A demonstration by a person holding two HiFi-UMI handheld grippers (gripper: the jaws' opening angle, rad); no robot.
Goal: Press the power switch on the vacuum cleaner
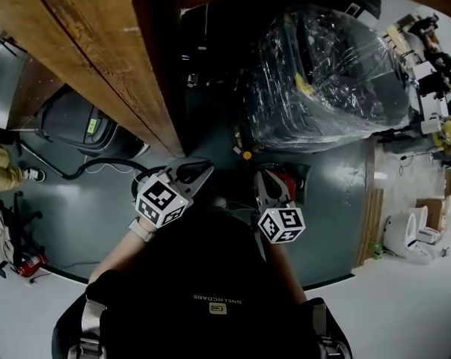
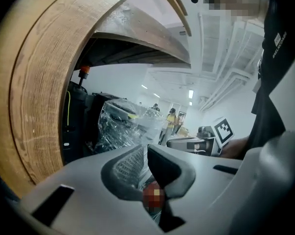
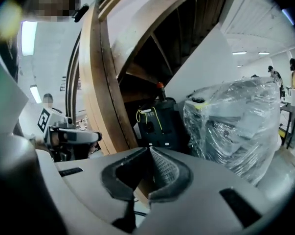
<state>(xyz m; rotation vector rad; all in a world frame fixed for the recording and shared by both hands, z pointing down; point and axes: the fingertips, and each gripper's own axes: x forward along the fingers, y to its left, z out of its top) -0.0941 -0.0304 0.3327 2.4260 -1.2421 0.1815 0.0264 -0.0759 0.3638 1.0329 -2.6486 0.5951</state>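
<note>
Facing curved wood beam (image 2: 34, 106), left gripper (image 2: 146, 153), right gripper (image 3: 149, 153), both with ribbed fingers (image 3: 166, 169) together

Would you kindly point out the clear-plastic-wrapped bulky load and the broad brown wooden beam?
Clear-plastic-wrapped bulky load (image 1: 337, 73): head view, its wrapped top.
Broad brown wooden beam (image 1: 83, 43): head view, its broad face.

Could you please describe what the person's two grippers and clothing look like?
Both the left gripper and right gripper have pale grey moulded bodies with dark ribbed pads. Each carries a white cube printed with black square markers. The person wears a black top and a pale wristband.
</note>
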